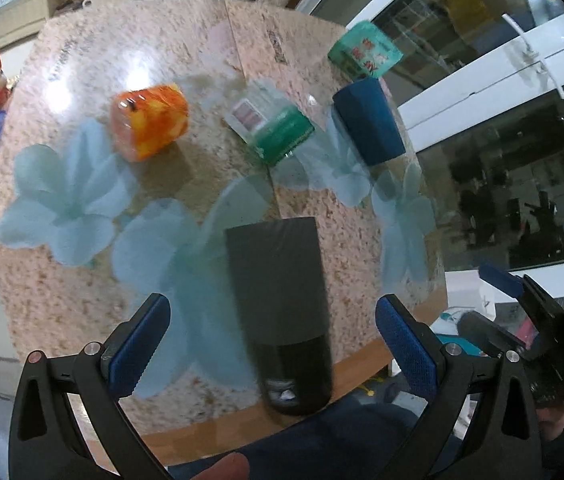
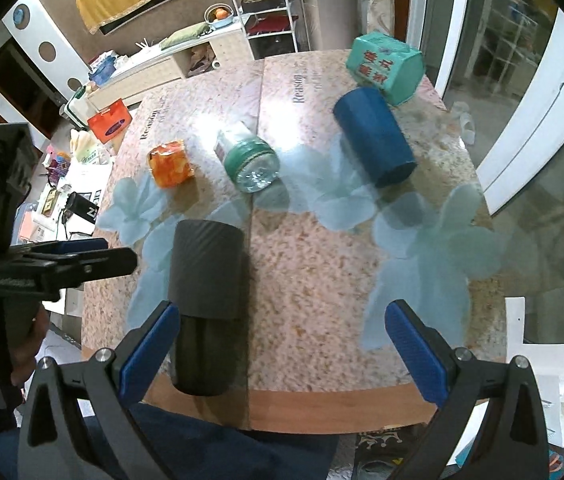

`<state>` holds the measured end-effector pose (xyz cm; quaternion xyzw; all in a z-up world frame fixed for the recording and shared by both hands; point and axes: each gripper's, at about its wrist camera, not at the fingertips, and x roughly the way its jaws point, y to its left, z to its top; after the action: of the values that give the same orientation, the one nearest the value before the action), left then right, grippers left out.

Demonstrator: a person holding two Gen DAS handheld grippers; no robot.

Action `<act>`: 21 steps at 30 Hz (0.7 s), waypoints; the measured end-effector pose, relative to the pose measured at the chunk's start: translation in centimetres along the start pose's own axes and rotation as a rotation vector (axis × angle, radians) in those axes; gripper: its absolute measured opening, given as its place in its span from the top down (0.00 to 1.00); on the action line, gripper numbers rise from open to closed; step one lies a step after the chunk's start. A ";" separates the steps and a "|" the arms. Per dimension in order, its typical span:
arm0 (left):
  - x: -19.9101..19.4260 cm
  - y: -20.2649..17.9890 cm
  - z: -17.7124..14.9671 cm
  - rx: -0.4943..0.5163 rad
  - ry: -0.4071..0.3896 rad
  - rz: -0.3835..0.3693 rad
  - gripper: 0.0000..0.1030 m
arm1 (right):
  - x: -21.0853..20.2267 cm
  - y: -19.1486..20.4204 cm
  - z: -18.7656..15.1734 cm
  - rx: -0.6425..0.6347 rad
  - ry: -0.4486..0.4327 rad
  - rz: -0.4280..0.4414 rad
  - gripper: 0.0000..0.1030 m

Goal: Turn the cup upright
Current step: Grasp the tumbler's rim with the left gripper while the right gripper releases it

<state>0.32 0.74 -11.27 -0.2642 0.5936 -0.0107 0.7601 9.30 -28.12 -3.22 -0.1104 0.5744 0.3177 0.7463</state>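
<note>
A tall black cup (image 1: 282, 304) lies on its side near the table's front edge; it also shows in the right wrist view (image 2: 205, 296). A dark blue cup (image 1: 368, 120) lies on its side at the back right, also in the right wrist view (image 2: 374, 136). My left gripper (image 1: 273, 344) is open above the front edge, its blue pads on either side of the black cup without touching it. My right gripper (image 2: 282, 344) is open and empty over the front edge, the black cup beside its left pad. The left gripper (image 2: 81, 256) shows at the left of the right wrist view.
An orange packet (image 1: 149, 120), a clear bottle with a green label (image 1: 273, 128) lying on its side and a green tissue pack (image 1: 364, 50) sit on the floral table (image 1: 61, 300). A glass door stands right of the table; clutter covers the floor left.
</note>
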 end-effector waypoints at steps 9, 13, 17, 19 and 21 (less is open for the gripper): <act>6.0 -0.8 1.1 -0.071 0.092 0.097 0.00 | 1.4 -2.2 0.8 -0.052 0.078 0.020 0.00; 8.4 -0.4 1.6 -0.089 0.111 0.150 0.00 | 2.9 -3.2 1.2 -0.069 0.109 0.038 0.00; 9.7 0.4 1.7 -0.129 0.118 0.184 0.00 | 4.4 -3.6 1.4 -0.083 0.142 0.059 0.00; 10.2 0.8 1.7 -0.149 0.121 0.193 0.00 | 5.0 -3.7 1.5 -0.093 0.157 0.071 0.00; 10.5 1.0 1.7 -0.157 0.121 0.203 0.00 | 5.6 -3.7 1.6 -0.096 0.167 0.086 0.00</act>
<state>4.70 -1.21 -20.78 -0.2603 0.6609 0.0970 0.6972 13.58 -28.19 -8.63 -0.1475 0.6229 0.3664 0.6753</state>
